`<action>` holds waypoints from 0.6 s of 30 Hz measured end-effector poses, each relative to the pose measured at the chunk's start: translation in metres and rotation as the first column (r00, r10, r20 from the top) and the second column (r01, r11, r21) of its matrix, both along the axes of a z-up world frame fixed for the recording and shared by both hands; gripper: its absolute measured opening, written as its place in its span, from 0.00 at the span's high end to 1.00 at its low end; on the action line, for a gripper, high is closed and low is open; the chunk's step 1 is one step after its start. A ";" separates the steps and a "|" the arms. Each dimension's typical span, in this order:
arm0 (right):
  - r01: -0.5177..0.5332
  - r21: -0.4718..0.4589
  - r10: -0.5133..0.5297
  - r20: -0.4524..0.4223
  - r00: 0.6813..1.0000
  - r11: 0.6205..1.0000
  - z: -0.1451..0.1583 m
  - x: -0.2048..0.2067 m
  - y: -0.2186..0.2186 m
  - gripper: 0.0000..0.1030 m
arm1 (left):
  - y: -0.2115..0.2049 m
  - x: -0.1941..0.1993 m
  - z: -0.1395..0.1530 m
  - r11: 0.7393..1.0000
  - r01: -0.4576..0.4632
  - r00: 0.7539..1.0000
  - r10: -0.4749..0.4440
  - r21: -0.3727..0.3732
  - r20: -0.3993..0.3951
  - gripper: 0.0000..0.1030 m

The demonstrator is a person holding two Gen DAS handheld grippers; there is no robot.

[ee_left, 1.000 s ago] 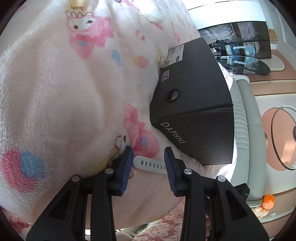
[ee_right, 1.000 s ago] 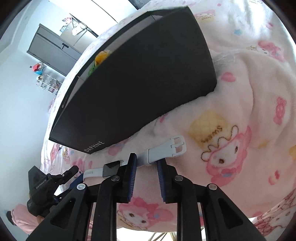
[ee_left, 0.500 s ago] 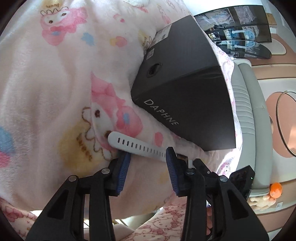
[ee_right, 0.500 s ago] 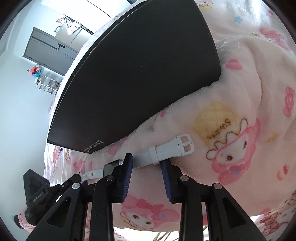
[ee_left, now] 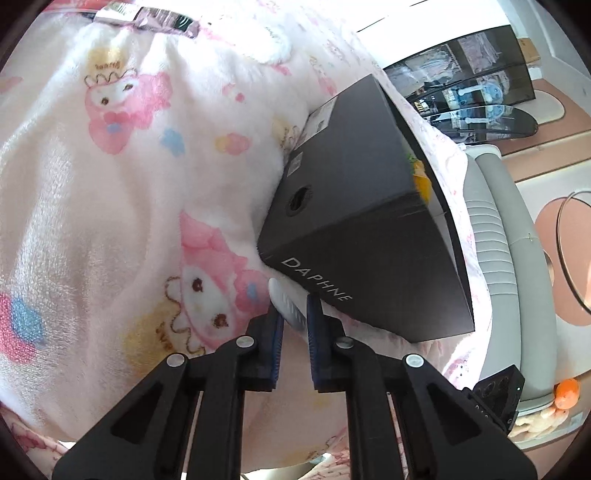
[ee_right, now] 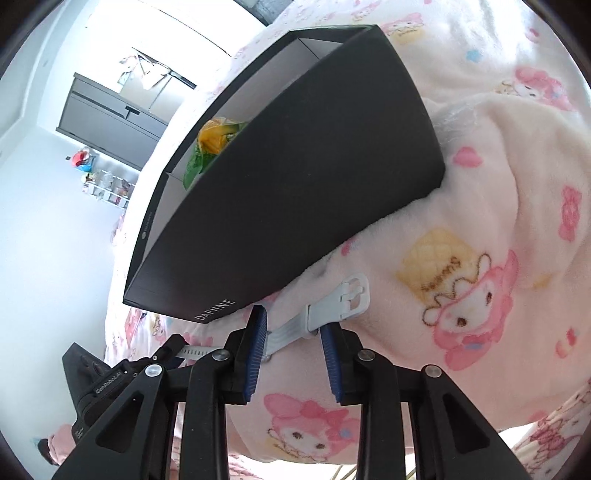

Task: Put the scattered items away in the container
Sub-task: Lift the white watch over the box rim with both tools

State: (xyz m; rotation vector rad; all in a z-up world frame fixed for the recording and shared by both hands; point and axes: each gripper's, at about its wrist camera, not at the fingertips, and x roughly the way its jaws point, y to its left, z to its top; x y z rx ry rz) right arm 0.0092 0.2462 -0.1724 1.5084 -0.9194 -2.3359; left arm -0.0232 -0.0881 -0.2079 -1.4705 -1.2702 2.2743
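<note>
A white watch lies on the pink blanket against the near corner of the black DAPHNE box [ee_left: 369, 221] [ee_right: 295, 184]. The box stands open at the top, with a yellow and green item [ee_right: 212, 142] inside. My left gripper [ee_left: 295, 312] is closing, and its blue pads pinch the holed tip of the watch strap [ee_left: 282, 299]. My right gripper [ee_right: 291, 326] is also closing, with the buckle half of the strap [ee_right: 332, 306] running slantwise between its jaws and a gap still showing. The watch face is hidden behind a right finger.
The fleece blanket [ee_left: 129, 221] with pink cartoon figures is rumpled into soft folds. A foil packet [ee_left: 147, 16] lies at its far edge. A grey ribbed frame [ee_left: 495, 258] and an orange toy [ee_left: 567, 393] are to the right, past the blanket.
The left jaws have narrowed from wide apart onto the strap tip. The right jaws stand a little wider than a second ago, still astride the strap. The watch has not shifted.
</note>
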 end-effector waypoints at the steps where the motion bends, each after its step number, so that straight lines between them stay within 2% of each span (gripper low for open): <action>1: 0.009 0.005 -0.009 0.019 1.000 1.000 -0.002 0.000 0.005 0.75 | -0.002 0.001 -0.004 1.000 -0.003 1.000 0.002 0.030 0.017 0.89; 4: 0.050 -0.023 -0.049 0.059 0.997 0.998 -0.006 0.003 0.025 0.74 | 0.000 0.004 -0.009 0.996 0.030 0.999 -0.033 0.081 0.034 0.80; 5: 0.062 -0.016 -0.061 0.054 0.997 0.998 -0.004 0.004 0.031 0.74 | 0.002 0.005 -0.010 0.995 0.042 0.998 -0.045 0.086 0.033 0.75; 8: 0.077 0.005 -0.077 0.028 0.997 0.997 -0.001 0.003 0.041 0.74 | 0.004 0.005 -0.010 0.994 0.044 0.999 -0.046 0.098 0.018 0.71; 10: 0.065 0.008 -0.065 0.011 0.998 0.998 -0.001 -0.001 0.041 0.74 | 0.006 -0.001 -0.008 0.997 0.039 0.999 -0.040 0.068 0.011 0.73; 12: 0.023 0.007 -0.022 -0.021 1.000 1.000 -0.004 -0.007 0.034 0.75 | 0.008 -0.005 0.001 0.999 0.047 0.999 -0.047 0.006 0.000 0.99; 14: -0.028 -0.021 0.028 -0.013 1.000 0.999 -0.002 -0.011 0.029 0.92 | 0.011 -0.002 0.021 0.997 0.074 0.996 -0.075 -0.022 -0.044 0.99; 16: -0.053 -0.049 0.050 -0.060 0.997 0.997 0.014 -0.007 0.028 0.92 | 0.017 0.004 0.047 0.991 0.111 0.988 -0.117 -0.069 -0.099 0.99; 18: -0.082 -0.020 0.079 -0.130 0.988 0.996 0.038 -0.003 0.025 0.93 | 0.023 0.009 0.071 0.984 0.147 0.975 -0.162 -0.100 -0.155 0.99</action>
